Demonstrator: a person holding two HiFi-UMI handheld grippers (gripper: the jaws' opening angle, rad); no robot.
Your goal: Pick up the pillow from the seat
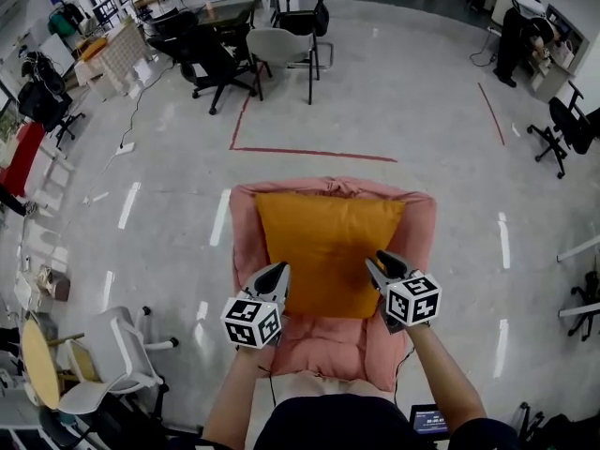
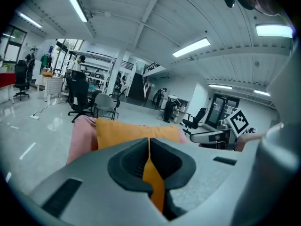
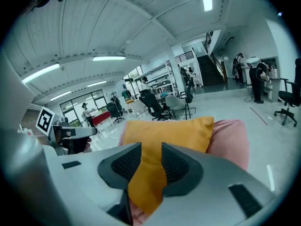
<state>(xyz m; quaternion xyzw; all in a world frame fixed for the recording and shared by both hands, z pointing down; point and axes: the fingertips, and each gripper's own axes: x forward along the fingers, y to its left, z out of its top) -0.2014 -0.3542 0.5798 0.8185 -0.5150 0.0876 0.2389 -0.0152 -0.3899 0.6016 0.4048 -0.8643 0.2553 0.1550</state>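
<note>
An orange pillow (image 1: pixel 328 251) lies flat on a pink cushioned seat (image 1: pixel 328 350) just in front of me. My left gripper (image 1: pixel 278 272) is at the pillow's near left corner, and in the left gripper view its jaws (image 2: pixel 148 149) are shut on a thin fold of the orange pillow (image 2: pixel 136 132). At the near right corner is my right gripper (image 1: pixel 377 262). In the right gripper view its jaws (image 3: pixel 150 161) stand a little apart, with a thick fold of the pillow (image 3: pixel 164 131) filling the gap between them. The pink seat (image 3: pixel 230 140) shows behind the pillow.
A red tape line (image 1: pixel 309 153) marks the shiny floor beyond the seat. Office chairs (image 1: pixel 281 50) and desks stand farther back, a white chair (image 1: pixel 112 354) is at my lower left, and a black chair (image 1: pixel 562 129) is at the right. People stand in the distance.
</note>
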